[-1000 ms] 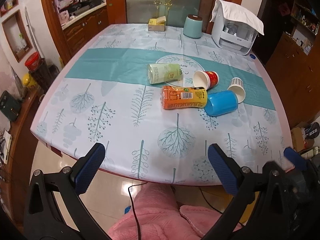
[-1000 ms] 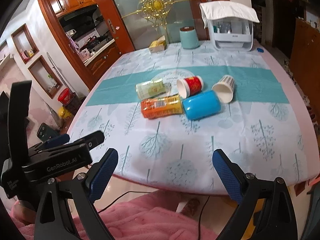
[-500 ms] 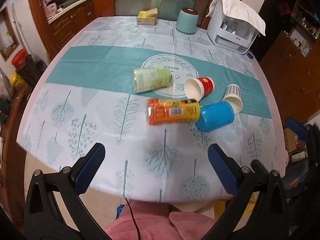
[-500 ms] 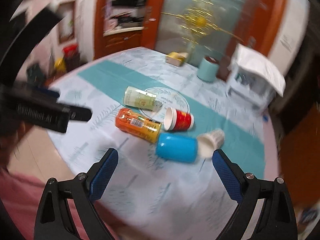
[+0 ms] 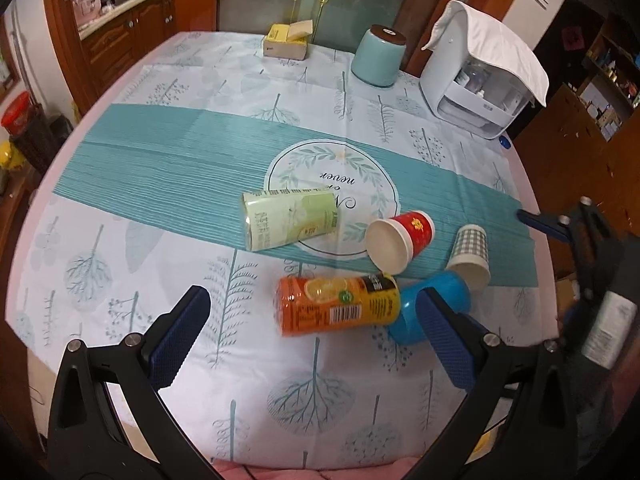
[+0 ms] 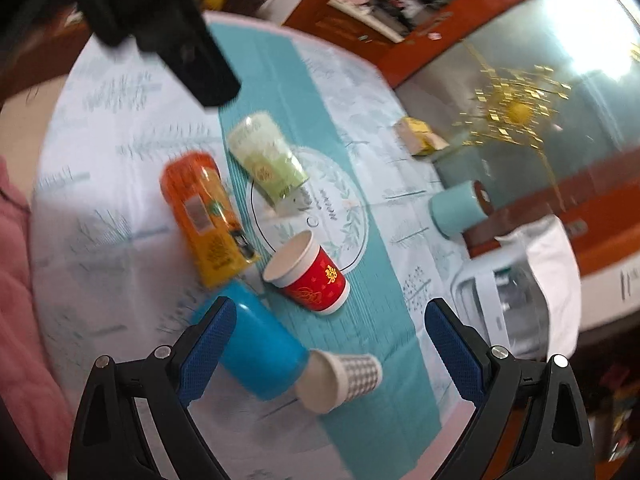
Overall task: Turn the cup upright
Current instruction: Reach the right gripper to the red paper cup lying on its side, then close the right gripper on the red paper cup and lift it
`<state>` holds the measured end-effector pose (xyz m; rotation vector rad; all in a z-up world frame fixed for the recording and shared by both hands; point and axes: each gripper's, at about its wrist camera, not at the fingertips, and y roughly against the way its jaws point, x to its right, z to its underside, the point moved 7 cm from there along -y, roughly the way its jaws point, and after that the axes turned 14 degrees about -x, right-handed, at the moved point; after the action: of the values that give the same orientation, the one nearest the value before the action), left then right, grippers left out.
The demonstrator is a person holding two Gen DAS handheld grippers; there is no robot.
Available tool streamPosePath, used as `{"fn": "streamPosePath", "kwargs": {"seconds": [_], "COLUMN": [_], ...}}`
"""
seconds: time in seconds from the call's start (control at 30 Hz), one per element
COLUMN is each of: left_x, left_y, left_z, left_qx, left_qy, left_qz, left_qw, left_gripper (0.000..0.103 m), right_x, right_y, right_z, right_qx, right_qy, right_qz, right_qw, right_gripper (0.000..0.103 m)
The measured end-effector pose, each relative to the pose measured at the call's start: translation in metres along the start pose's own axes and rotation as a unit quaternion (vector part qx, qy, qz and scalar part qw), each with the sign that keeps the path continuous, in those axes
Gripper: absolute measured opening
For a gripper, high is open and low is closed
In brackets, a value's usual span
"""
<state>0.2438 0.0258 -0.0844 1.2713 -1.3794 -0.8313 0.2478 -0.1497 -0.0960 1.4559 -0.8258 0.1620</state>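
Note:
Several cups and cans lie on their sides in the middle of the table. A red paper cup [image 5: 402,240] [image 6: 310,284], a checked paper cup [image 5: 470,254] [image 6: 342,378] and a blue cup [image 5: 438,300] [image 6: 260,356] lie close together, beside an orange can [image 5: 336,306] [image 6: 206,216] and a green can [image 5: 290,218] [image 6: 266,158]. My left gripper [image 5: 312,340] is open and empty, above the table's near part, in front of the orange can. My right gripper [image 6: 328,356] is open and empty, above the blue and checked cups; it also shows in the left wrist view [image 5: 568,232] at the right edge.
The table [image 5: 120,208] wears a pale tree-print cloth with a teal band. At its far side stand a white appliance under a cloth [image 5: 480,80], a pale blue canister [image 5: 378,56] and a yellow box [image 5: 286,40]. Wooden cabinets surround it.
Both grippers have moved forward over the table toward the cups. The right gripper has swung round and come in from the table's right side. Both stay open.

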Motion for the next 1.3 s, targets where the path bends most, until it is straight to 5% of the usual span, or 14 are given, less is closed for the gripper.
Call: {"fn": "streamPosePath", "kwargs": {"seconds": [0.23,0.6,0.83,1.3], "left_x": [-0.021,-0.057,-0.061,-0.049], "left_y": [-0.029,-0.047,-0.053,-0.010], "left_z": [-0.016,-0.040,-0.043,-0.011], "left_qx": [-0.017,-0.020,-0.025,0.023], "left_qy": [0.021,0.073,0.077,0.064], "left_qz": [0.039,0.011,0.007,0.008], "left_qw": [0.9989,0.9971,0.9967,0.9977], "left_gripper": [0.102,0.102,0.102,0.102], "right_x": [0.002,-0.011,-0.014,0.026], "right_y": [-0.099,-0.196,-0.237,-0.193], "right_z": [-0.026,-0.057,-0.069,-0.072], "right_qx": [-0.032,-0.073,-0.091,-0.033], "right_qy": [0.060,0.105,0.086,-0.092], "right_qz": [-0.058,-0.128,-0.143,-0.148], "right_qw": [0.996,0.984,0.982,0.984], "right_gripper": [0.096,0.085,0.068,0.065]}}
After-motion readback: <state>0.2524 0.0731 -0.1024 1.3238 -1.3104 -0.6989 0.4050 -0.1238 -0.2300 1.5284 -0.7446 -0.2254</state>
